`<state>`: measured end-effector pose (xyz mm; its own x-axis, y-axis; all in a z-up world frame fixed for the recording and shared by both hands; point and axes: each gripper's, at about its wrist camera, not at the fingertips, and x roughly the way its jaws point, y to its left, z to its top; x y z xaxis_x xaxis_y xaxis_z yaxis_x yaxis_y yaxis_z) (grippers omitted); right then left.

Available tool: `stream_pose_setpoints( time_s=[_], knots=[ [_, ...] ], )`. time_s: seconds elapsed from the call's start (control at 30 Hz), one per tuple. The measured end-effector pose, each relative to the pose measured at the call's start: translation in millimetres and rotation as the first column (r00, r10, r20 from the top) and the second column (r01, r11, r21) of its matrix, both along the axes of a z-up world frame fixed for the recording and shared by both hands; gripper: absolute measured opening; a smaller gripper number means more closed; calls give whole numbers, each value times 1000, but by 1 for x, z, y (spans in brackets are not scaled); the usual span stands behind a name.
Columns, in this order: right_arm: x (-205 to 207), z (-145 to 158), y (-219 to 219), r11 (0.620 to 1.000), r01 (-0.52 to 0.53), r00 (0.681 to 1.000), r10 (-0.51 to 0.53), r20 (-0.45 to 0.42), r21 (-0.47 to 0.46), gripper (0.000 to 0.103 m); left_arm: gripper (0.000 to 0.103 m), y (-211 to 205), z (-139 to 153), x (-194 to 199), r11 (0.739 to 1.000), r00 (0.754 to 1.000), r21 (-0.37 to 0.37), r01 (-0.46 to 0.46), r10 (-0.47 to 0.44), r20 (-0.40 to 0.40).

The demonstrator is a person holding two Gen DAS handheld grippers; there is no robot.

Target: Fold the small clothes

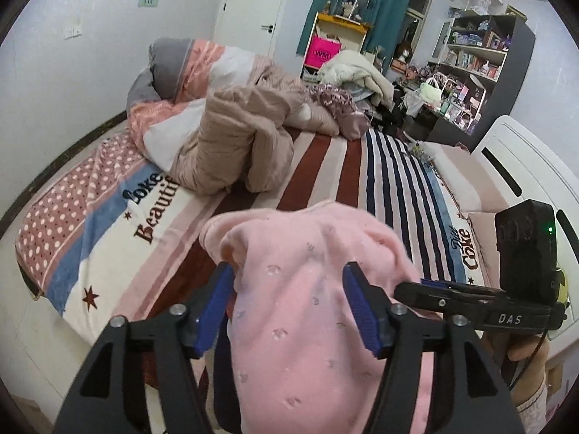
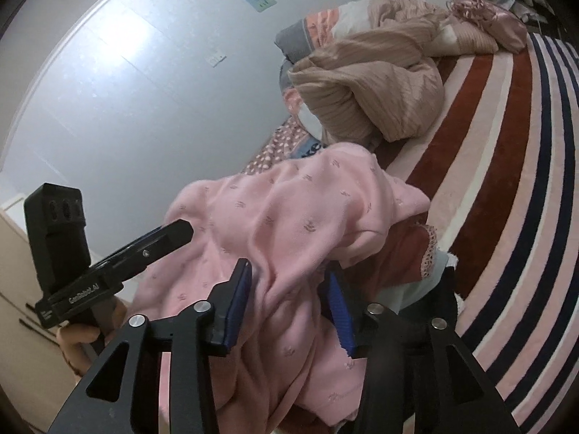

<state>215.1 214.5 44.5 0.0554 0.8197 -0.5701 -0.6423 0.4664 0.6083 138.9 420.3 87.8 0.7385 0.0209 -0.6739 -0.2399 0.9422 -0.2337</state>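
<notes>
A pink knitted garment with small embroidered motifs lies bunched at the near edge of the bed. My left gripper straddles it, and the blue pads stand apart at the cloth's sides without pinching it. My right gripper is also open, with a loose fold of the same pink garment lying between its pads. Each gripper shows from the side in the other's view, the right gripper at the garment's right and the left gripper at its left. The garment's near part is hidden by the fingers.
A striped blanket covers the bed. A rumpled beige quilt is heaped beyond the garment, with pillows behind it. A red piece with lace trim and dark cloth lie beside the garment. Cluttered shelves stand far right.
</notes>
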Motion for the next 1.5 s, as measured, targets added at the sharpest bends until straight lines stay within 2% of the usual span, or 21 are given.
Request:
stream_pose_setpoints(
  time_s=[0.07,0.13,0.23,0.4,0.47,0.6,0.7,0.8,0.87,0.97,1.07,1.1,1.17,1.2,1.23,1.3,1.37,1.5],
  knots=[
    [-2,9,-6,1000,4,1000,-4,20,8,48,62,-4,6,-3,1000,1000,26,-4,4,-1],
    [-5,18,-10,1000,4,999,-5,40,10,51,62,-6,10,-5,999,1000,45,-10,11,-3],
    [-11,25,-18,1000,6,997,-6,78,7,52,62,-11,17,-12,999,1000,41,-8,7,13],
    [-20,26,-37,1000,-5,994,3,107,11,52,64,-39,27,-27,996,1000,93,-5,3,28],
    [-25,24,-48,1000,-1,992,0,124,7,52,67,-54,30,-33,993,999,121,0,-5,38],
    [-41,17,-84,1000,-7,985,6,173,4,53,72,-98,37,-51,986,994,159,39,-55,96],
    [-56,10,-115,1000,9,974,-6,226,-13,53,80,-137,38,-63,979,985,198,55,-86,153],
    [-75,-4,-159,999,46,963,-41,266,-11,55,83,-178,33,-76,970,968,233,64,-118,223],
    [-87,-16,-186,997,77,957,-73,282,-5,56,88,-202,26,-83,965,956,256,56,-126,266],
    [-110,-33,-236,986,165,928,-155,338,-1,56,93,-242,10,-96,958,932,282,49,-145,332],
    [-139,-43,-284,960,279,857,-244,454,-11,57,102,-281,-8,-112,951,896,308,27,-160,415],
    [-151,-45,-299,947,322,821,-272,502,-14,59,102,-295,-14,-118,951,883,309,4,-148,444],
    [-174,-49,-327,911,413,731,-331,597,0,72,102,-314,-24,-128,952,865,304,-27,-130,485],
    [-187,-53,-340,894,449,683,-349,642,9,74,102,-326,-31,-133,953,850,303,-25,-139,507],
    [-195,-55,-349,885,466,659,-356,662,12,77,102,-335,-36,-135,953,842,302,-24,-143,520],
    [-210,-58,-365,861,509,611,-385,692,30,85,102,-353,-48,-137,953,836,302,-25,-145,529],
    [-224,-57,-376,846,529,566,-412,714,69,99,102,-364,-55,-137,951,836,308,-29,-146,528],
    [-243,-53,-386,817,565,492,-446,748,116,102,102,-381,-67,-132,947,838,320,-12,-165,520]
  ],
)
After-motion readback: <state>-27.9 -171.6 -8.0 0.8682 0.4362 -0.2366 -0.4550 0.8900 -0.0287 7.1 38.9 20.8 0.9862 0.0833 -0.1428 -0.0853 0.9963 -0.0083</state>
